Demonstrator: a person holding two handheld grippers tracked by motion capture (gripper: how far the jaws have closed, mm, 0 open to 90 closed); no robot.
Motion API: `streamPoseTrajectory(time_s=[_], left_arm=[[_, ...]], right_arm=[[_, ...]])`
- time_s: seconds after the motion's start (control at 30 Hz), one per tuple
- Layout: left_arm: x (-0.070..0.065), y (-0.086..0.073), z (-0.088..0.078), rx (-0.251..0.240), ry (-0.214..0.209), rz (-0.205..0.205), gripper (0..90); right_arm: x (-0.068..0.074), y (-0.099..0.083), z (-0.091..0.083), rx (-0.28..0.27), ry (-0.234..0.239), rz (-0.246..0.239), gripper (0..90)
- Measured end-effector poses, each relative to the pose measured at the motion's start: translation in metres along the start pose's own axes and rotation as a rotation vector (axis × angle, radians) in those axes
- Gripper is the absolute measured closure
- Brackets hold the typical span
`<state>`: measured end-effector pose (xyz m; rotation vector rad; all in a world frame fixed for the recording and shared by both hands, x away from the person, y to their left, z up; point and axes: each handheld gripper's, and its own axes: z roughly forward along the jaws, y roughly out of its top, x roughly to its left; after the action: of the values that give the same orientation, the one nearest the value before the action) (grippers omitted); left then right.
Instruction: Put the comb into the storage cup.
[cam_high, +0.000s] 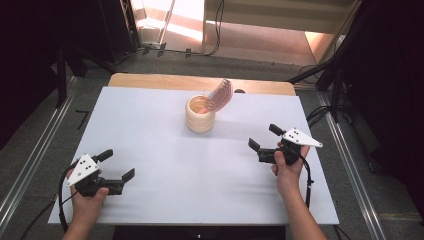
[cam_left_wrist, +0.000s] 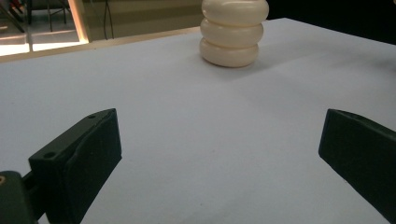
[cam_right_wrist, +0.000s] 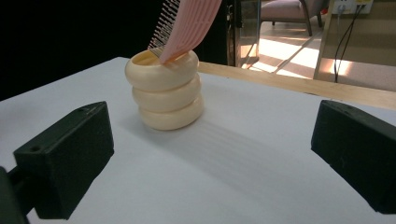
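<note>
Grippers at rest near the person's edge of the white table (cam_high: 150, 165), both well apart from the work. Left gripper (cam_high: 120, 167) released, jaws spread, holding nothing; right gripper (cam_high: 263, 138) likewise released and empty. Cream ribbed holder (cam_high: 200, 116) stands upright toward the far middle of the table, a pink comb (cam_high: 220, 95) leaning out of it over the rim, probably so its upper end is free to grasp. Both grippers face the holder. Comb's lower end hidden inside the holder; its top is cut off in the right gripper view.
</note>
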<state>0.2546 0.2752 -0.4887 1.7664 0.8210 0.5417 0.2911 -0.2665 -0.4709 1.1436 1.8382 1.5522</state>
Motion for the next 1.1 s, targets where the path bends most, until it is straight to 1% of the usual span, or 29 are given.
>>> streamPoseTrajectory(time_s=[0.3, 0.53, 0.67, 0.7, 0.87, 1.1], left_arm=[[0.000, 0.000, 0.000, 0.002, 0.002, 0.003, 0.0], [0.000, 0.000, 0.000, 0.002, 0.002, 0.003, 0.0], [0.000, 0.000, 0.000, 0.002, 0.003, 0.004, 0.0], [0.000, 0.000, 0.000, 0.002, 0.003, 0.005, 0.0], [0.000, 0.000, 0.000, 0.002, 0.002, 0.006, 0.0], [-0.001, 0.000, 0.000, 0.006, 0.004, 0.008, 0.0]], right_arm=[[-0.007, -0.008, -0.021, -0.009, -0.023, 0.015, 0.0], [-0.010, -0.013, -0.034, -0.010, -0.035, 0.001, 0.0], [-0.012, -0.018, -0.043, -0.006, -0.044, 0.011, 0.0], [-0.013, -0.020, -0.045, -0.006, -0.048, 0.002, 0.0], [-0.016, -0.026, -0.057, 0.003, -0.058, 0.009, 0.0], [-0.021, -0.032, -0.072, -0.001, -0.075, 0.022, 0.0]])
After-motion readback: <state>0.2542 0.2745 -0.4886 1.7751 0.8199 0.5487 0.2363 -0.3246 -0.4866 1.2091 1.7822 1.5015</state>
